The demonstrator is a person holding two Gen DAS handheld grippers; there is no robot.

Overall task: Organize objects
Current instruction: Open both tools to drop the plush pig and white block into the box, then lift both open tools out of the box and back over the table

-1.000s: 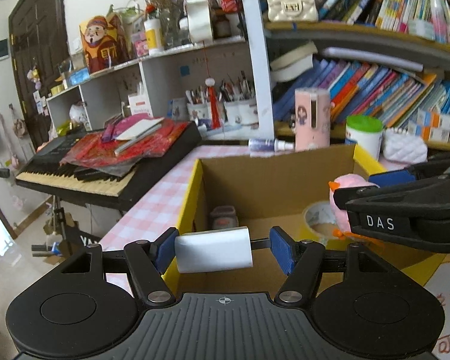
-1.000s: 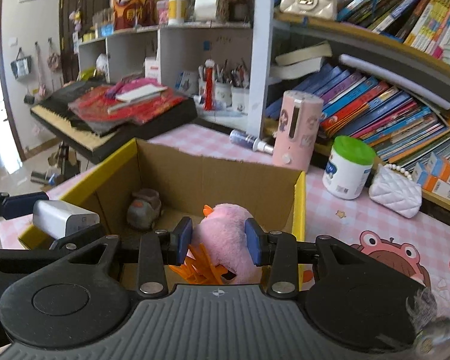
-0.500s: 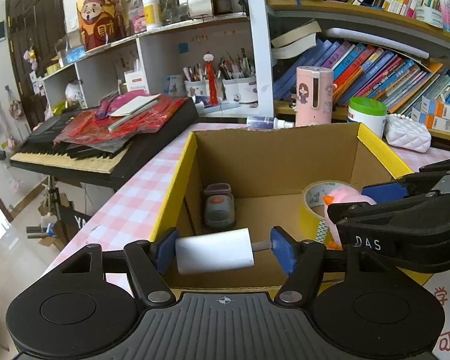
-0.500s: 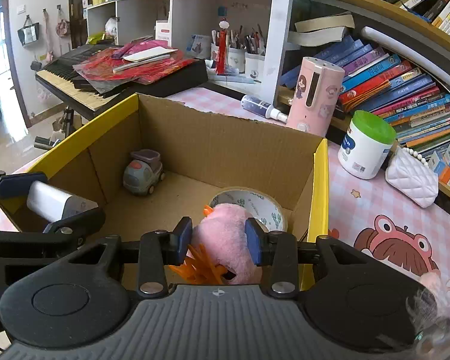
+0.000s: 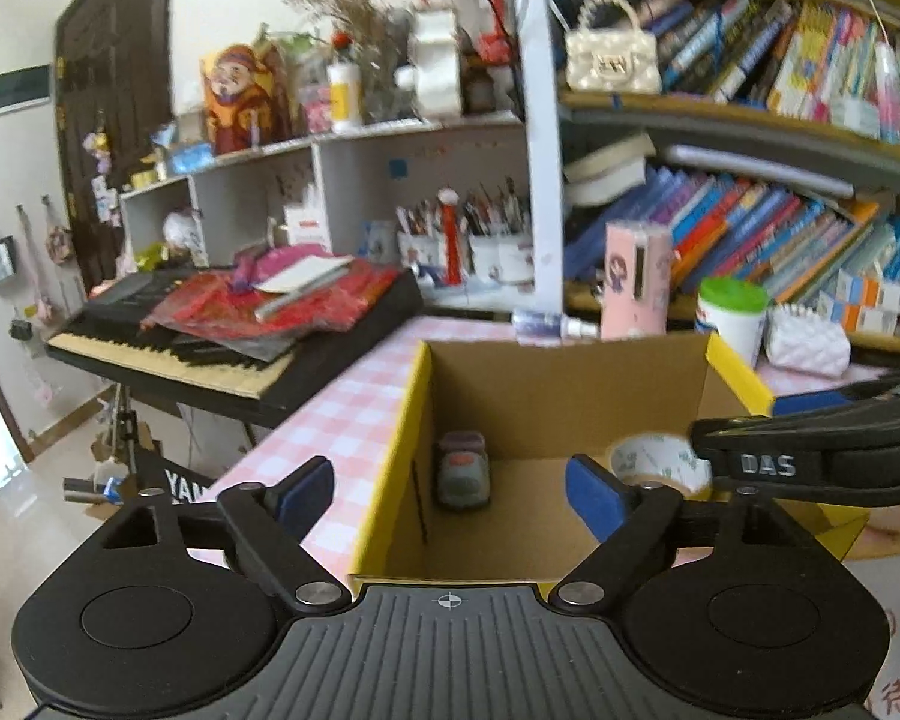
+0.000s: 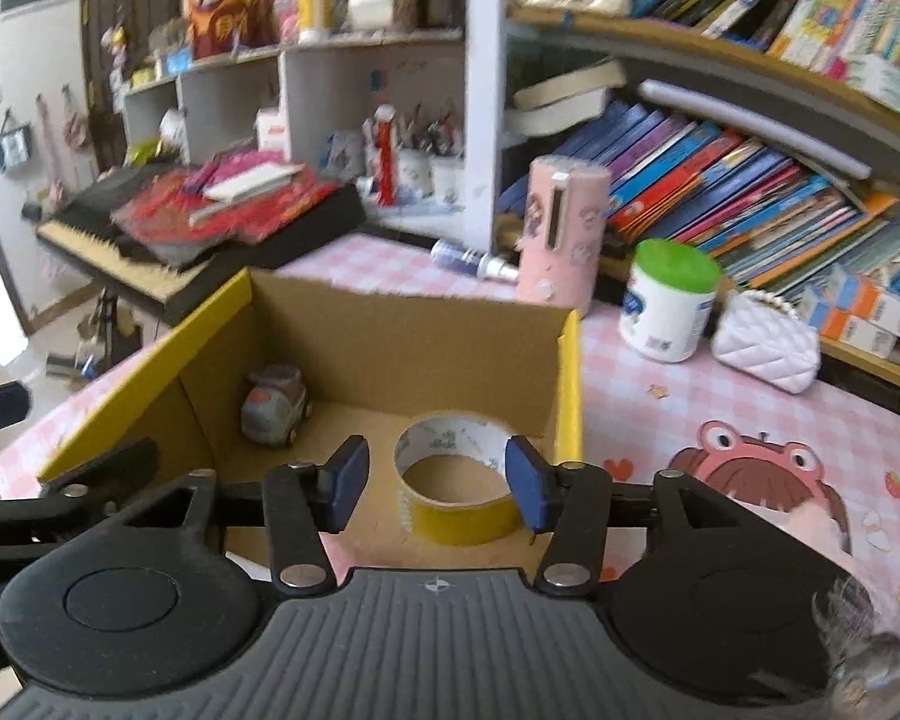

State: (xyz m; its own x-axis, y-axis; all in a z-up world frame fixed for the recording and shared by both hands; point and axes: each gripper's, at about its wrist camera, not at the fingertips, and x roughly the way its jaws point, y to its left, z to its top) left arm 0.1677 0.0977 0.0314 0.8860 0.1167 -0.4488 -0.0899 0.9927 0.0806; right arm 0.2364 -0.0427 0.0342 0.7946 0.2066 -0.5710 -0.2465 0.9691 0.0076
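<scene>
An open cardboard box with yellow flaps stands on the pink checked table. Inside it I see a small grey toy car and a roll of yellow tape. My left gripper hangs over the box's near left corner, its jaws opening with nothing between them. My right gripper hovers over the box's near right side, jaws also opening and empty; the tape roll lies below and beyond them. The white block and the pink plush toy are out of sight in both views.
Behind the box stand a pink cylinder, a spray bottle, a green-lidded white jar and a white quilted purse. Bookshelves rise at the back. A keyboard piled with red papers stands to the left, off the table edge.
Both grippers have opened. The white block has left my left gripper and the pink plush has left my right one. Both views have tilted up slightly.
</scene>
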